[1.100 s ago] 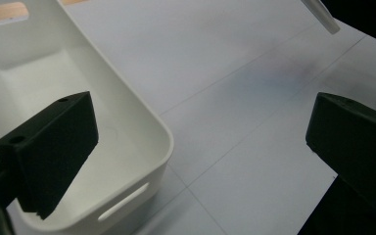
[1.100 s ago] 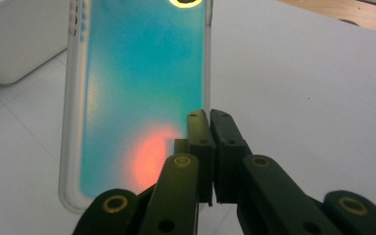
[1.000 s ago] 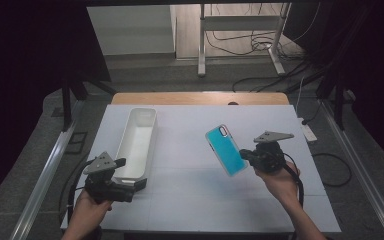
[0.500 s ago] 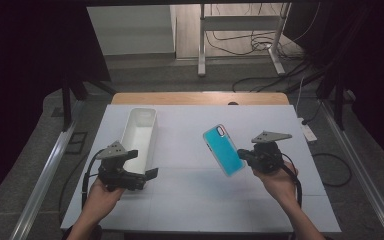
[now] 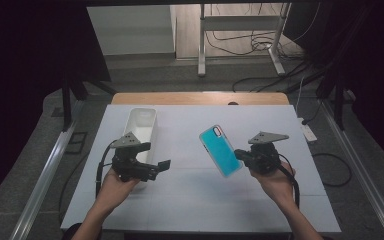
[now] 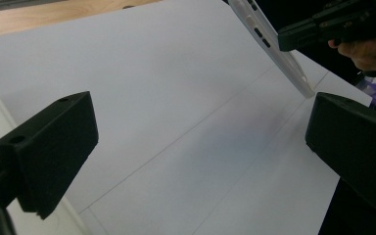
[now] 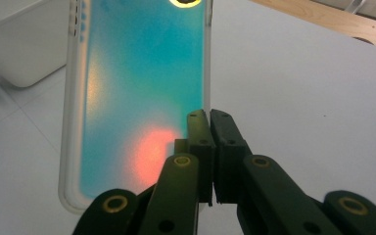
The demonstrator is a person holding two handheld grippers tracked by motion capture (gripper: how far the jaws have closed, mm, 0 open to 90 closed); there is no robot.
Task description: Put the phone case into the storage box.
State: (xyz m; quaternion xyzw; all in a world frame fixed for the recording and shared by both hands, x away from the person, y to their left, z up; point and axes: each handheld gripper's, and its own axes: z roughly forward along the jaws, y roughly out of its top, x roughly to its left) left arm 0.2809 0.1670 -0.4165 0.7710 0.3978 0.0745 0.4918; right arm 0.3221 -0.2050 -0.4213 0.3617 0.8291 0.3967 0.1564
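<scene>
A teal phone case (image 5: 220,150) with a clear rim hangs tilted above the white mat, right of centre. My right gripper (image 5: 240,155) is shut on its right edge; in the right gripper view the two jaws (image 7: 209,122) pinch the rim of the case (image 7: 137,98). My left gripper (image 5: 162,167) is open with nothing between its jaws, and it points right just beside the near end of a white tray (image 5: 140,122). Its wide-apart jaws (image 6: 200,139) face the bare mat, with the phone case (image 6: 274,44) edge-on at the far upper right.
The white mat (image 5: 200,200) covers a wooden table whose far edge (image 5: 195,98) shows at the back. The long white tray (image 7: 24,49) lies lengthwise on the left half. Metal rails run along both table sides, and cables lie on the floor behind.
My left gripper has moved rightward from the front-left of the mat to beside the tray's near end. The right gripper and the phone case have stayed put.
</scene>
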